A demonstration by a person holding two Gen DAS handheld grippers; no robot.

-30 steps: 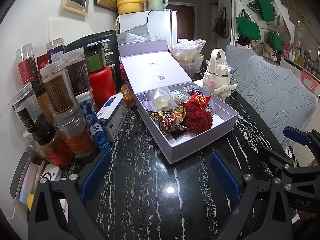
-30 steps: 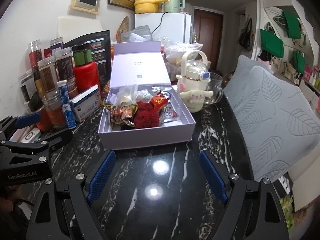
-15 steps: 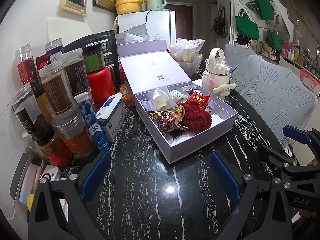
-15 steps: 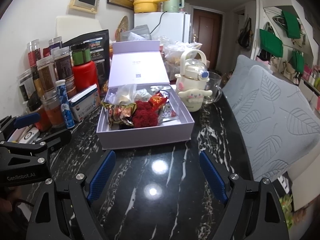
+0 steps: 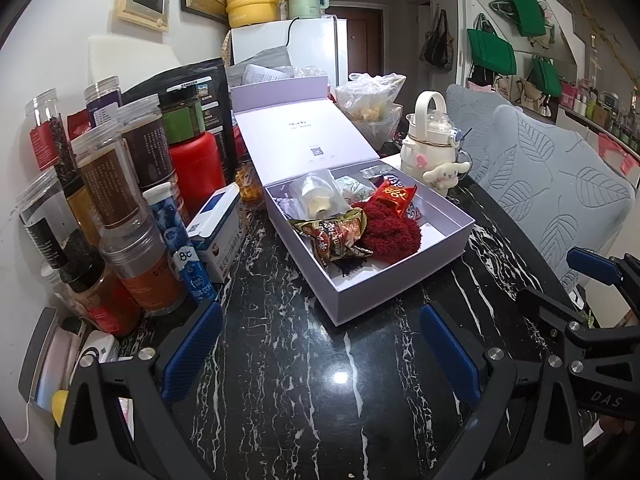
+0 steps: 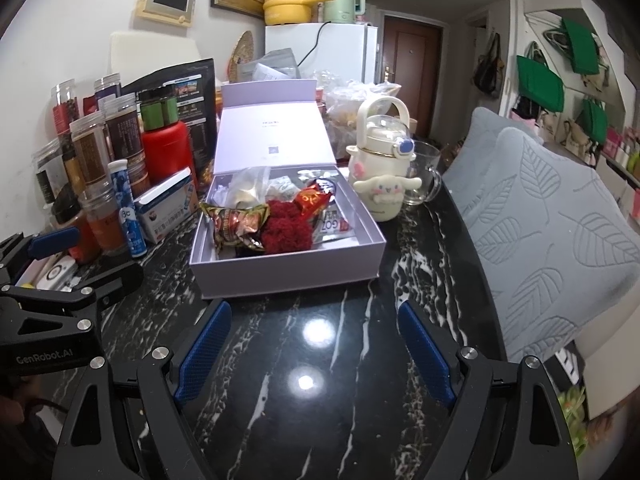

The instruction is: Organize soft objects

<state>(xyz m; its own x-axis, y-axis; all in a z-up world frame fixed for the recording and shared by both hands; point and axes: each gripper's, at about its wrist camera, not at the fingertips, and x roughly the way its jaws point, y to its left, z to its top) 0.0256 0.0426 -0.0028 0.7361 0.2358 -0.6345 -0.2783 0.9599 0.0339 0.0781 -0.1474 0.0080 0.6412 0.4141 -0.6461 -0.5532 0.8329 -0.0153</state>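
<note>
An open lilac box (image 5: 404, 276) (image 6: 288, 276) with its lid standing up sits on the black marble table. Inside lie a fuzzy red soft item (image 5: 386, 232) (image 6: 286, 232), a brown snack packet (image 5: 332, 236) (image 6: 236, 226), a red snack packet (image 5: 396, 196) (image 6: 312, 202) and a clear bag (image 5: 314, 198). My left gripper (image 5: 320, 352) stands open over bare table in front of the box, with nothing between its fingers. My right gripper (image 6: 316, 356) is likewise open and empty, short of the box's near wall. Each gripper shows at the other view's edge.
Several jars, a red flask (image 5: 198, 168) and a blue tube (image 5: 184, 248) crowd the table's left side. A white kettle with a plush dog (image 6: 382, 168) and a glass mug (image 6: 424, 176) stand right of the box. Grey cushioned chairs (image 6: 552, 232) line the right edge.
</note>
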